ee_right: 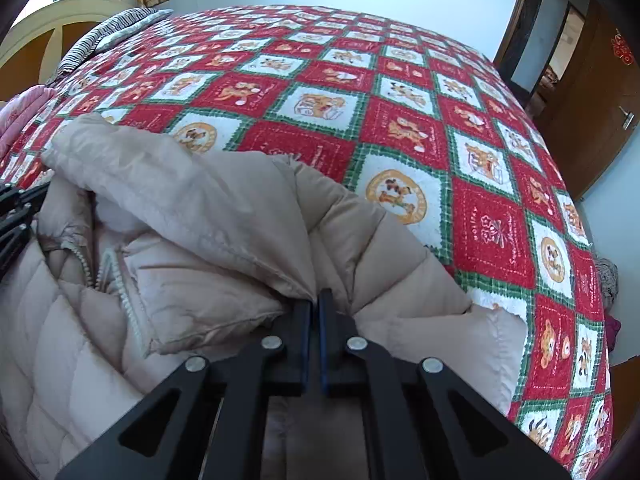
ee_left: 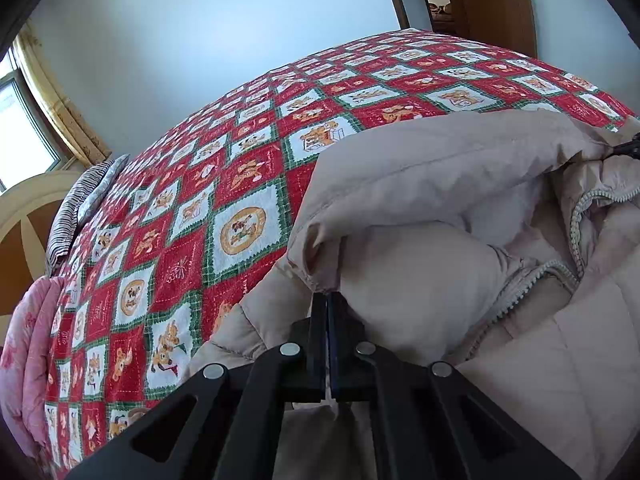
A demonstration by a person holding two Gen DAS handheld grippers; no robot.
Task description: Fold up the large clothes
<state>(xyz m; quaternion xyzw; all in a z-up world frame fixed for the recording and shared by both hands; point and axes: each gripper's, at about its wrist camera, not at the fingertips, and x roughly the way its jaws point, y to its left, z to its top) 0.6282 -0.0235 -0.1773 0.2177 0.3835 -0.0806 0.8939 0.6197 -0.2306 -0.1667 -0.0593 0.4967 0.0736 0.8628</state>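
Observation:
A beige puffer jacket (ee_left: 420,184) lies on a bed, its zipper (ee_left: 576,220) open and the pale quilted lining (ee_left: 560,360) showing. My left gripper (ee_left: 327,300) is shut on a fold of the jacket's edge and lifts it. The right wrist view shows the jacket (ee_right: 180,200) too. My right gripper (ee_right: 315,300) is shut on another fold of its beige fabric. The left gripper (ee_right: 16,208) shows at the left edge of the right wrist view. The right gripper's tip (ee_left: 628,148) shows at the right edge of the left wrist view.
The bed carries a red, white and green patchwork bedspread (ee_right: 400,128). A striped pillow (ee_left: 80,208) and a pink quilt (ee_left: 28,344) lie by the cream headboard (ee_right: 60,8). A brown door (ee_right: 592,120) stands beyond the bed's far side, a curtained window (ee_left: 24,120) by the headboard.

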